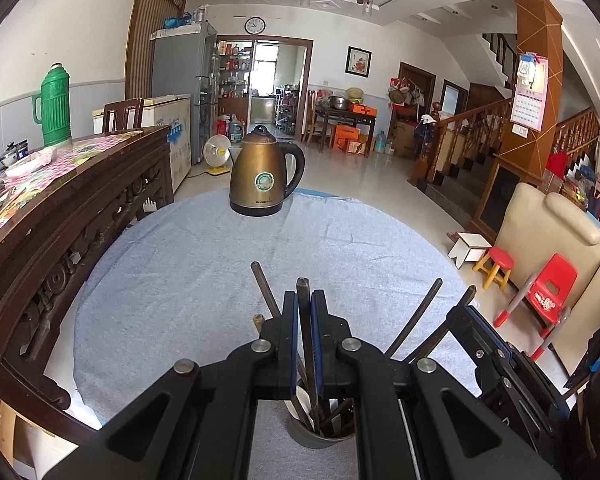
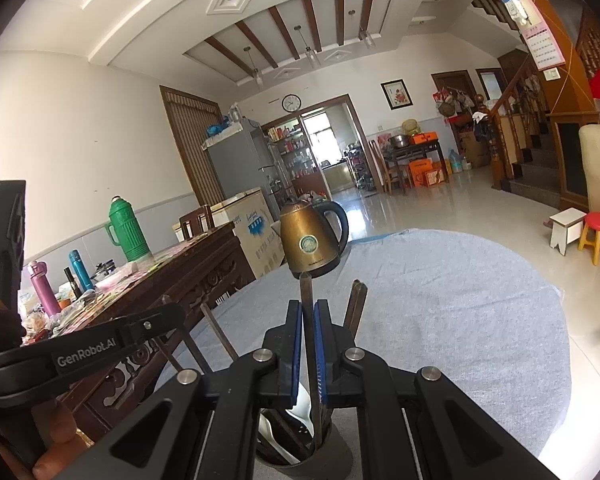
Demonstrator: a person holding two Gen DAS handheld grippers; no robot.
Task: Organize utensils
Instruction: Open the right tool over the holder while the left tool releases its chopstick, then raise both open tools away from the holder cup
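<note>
A dark utensil cup (image 1: pixel 320 434) stands on the grey cloth (image 1: pixel 204 264) right under both grippers; it also shows in the right wrist view (image 2: pixel 304 460). It holds several dark chopsticks and white spoons (image 2: pixel 302 408). My left gripper (image 1: pixel 305 304) is shut on a dark chopstick (image 1: pixel 304 292) that stands upright in the cup. My right gripper (image 2: pixel 309 312) is shut on another dark chopstick (image 2: pixel 306 288), also standing in the cup. More chopsticks (image 1: pixel 416 320) lean out to the sides. The right gripper's body (image 1: pixel 496 352) shows at the right of the left wrist view.
A bronze electric kettle (image 1: pixel 262 172) stands at the far edge of the cloth. A dark carved wooden table (image 1: pixel 80 208) with a green thermos (image 1: pixel 54 110) and bottles lies to the left. A cream sofa (image 1: pixel 548 232), a red chair and stools are to the right.
</note>
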